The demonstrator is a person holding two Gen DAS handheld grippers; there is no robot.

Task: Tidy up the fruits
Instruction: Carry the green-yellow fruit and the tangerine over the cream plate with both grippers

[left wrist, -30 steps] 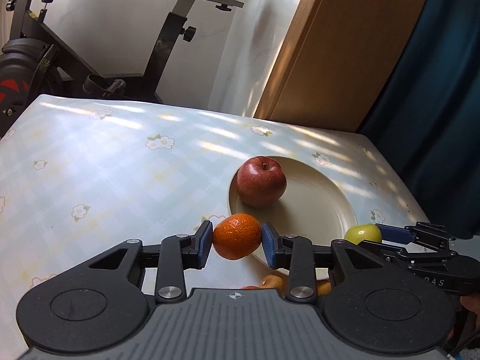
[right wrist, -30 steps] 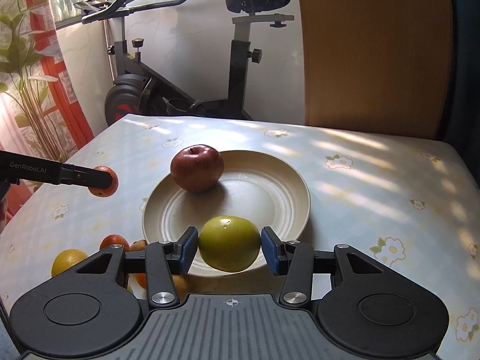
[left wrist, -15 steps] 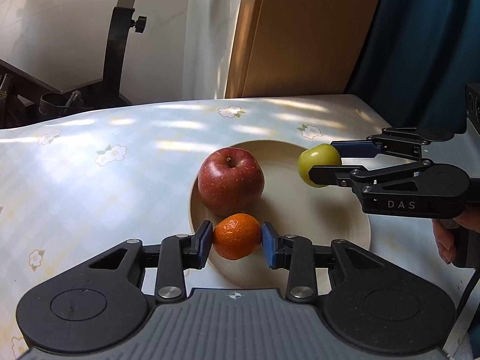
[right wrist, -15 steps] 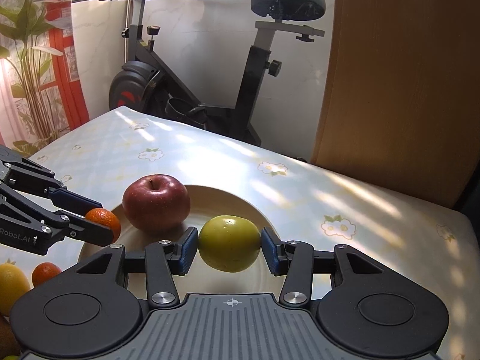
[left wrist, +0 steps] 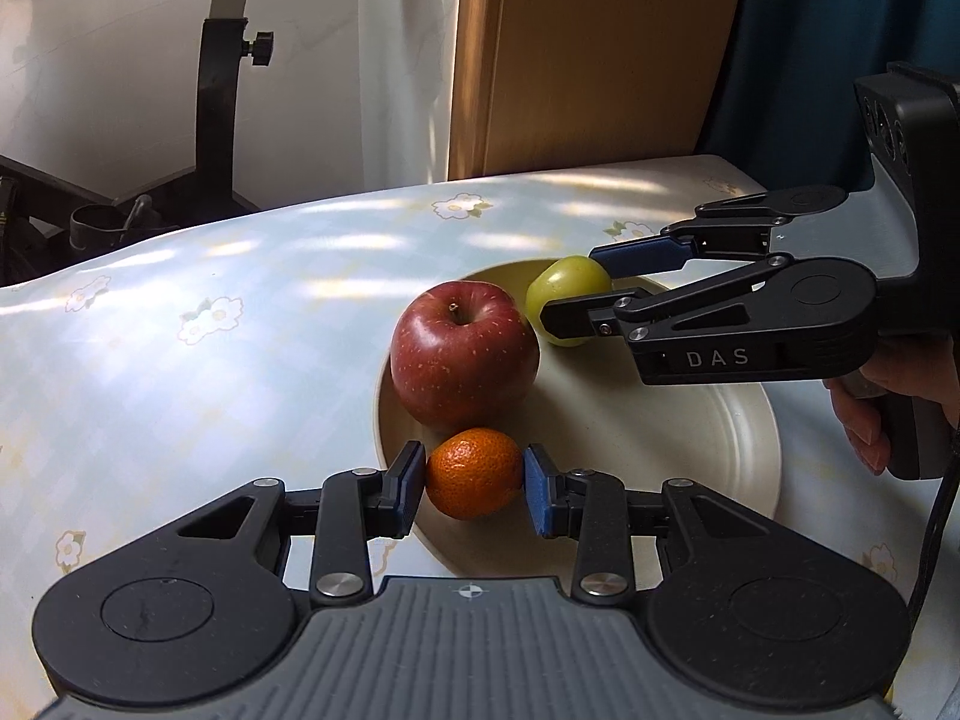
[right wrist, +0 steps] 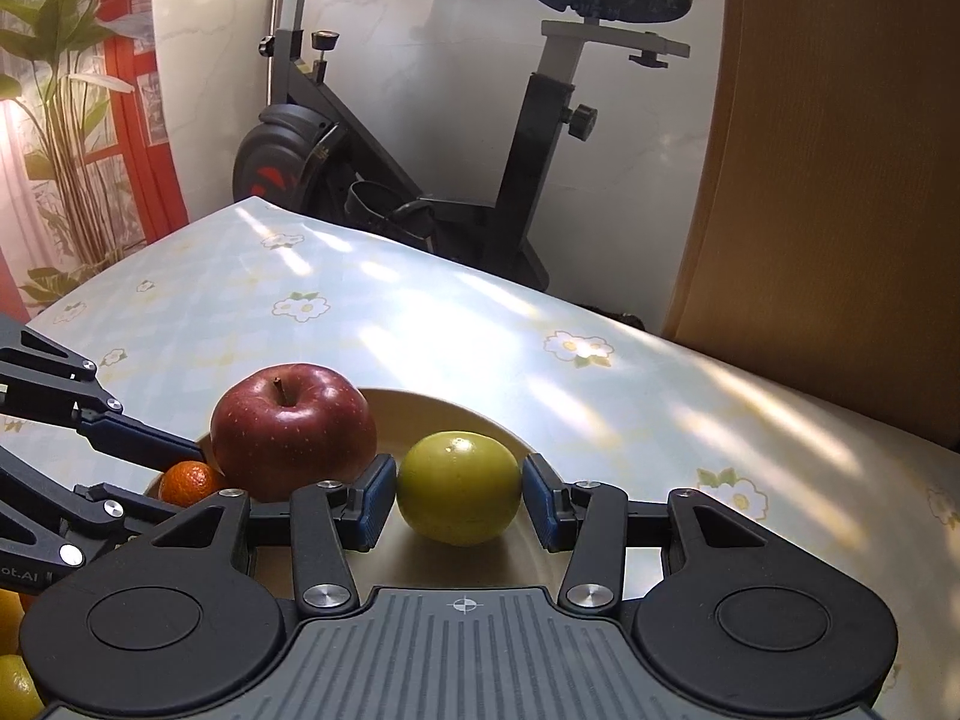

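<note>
Left tongs (left wrist: 474, 483) grip mandarin (left wrist: 474, 473), right tongs (right wrist: 459, 501) grip green apple (right wrist: 459, 487) — both over plate (left wrist: 690, 420).

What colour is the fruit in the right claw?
Yellow-green fruit, clearest in the right wrist view.

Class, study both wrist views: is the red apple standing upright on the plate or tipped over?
Upright. The red apple sits on the cream plate with its stem dimple facing up; the stem shows at its top in both views.

Left gripper (left wrist: 474, 483) points down toward 12 o'clock, pads clamped. Right gripper (right wrist: 459, 498) likewise, hand (left wrist: 882, 402) on its handle.
</note>
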